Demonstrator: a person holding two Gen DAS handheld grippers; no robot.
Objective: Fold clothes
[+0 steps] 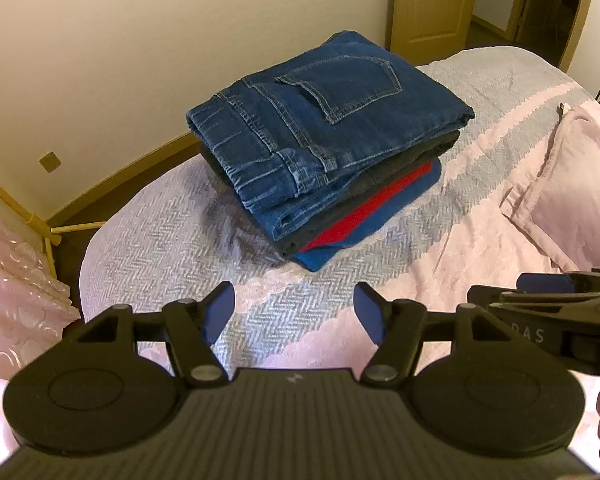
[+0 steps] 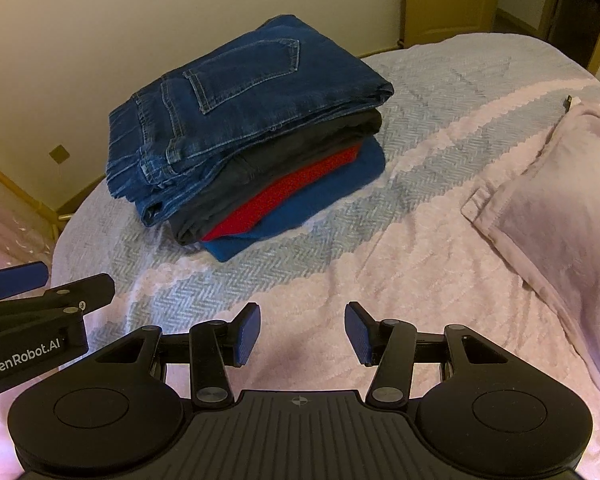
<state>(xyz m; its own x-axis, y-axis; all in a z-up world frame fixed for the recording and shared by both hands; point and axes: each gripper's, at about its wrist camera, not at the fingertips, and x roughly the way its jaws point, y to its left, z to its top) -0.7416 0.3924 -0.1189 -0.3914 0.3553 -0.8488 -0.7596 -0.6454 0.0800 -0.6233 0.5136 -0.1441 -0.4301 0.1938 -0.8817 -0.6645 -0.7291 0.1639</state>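
A stack of folded clothes sits on the bed ahead of both grippers. Folded blue jeans (image 1: 320,120) (image 2: 236,100) lie on top, over a dark grey garment (image 1: 380,180) (image 2: 284,156), a red one (image 1: 364,208) (image 2: 300,188) and a blue one (image 1: 384,216) (image 2: 312,212) at the bottom. My left gripper (image 1: 294,314) hangs open over the bedspread, short of the stack, with nothing between its fingers. My right gripper (image 2: 302,330) is also open and empty, beside the left one and nearer the pillow. Each gripper shows at the edge of the other's view.
A pink and grey patterned bedspread (image 1: 440,260) (image 2: 420,240) covers the bed. A pink pillow (image 1: 572,184) (image 2: 560,200) lies at the right. Behind the stack stands a cream wall with a wooden skirting. A wooden door (image 1: 432,0) is at the far right.
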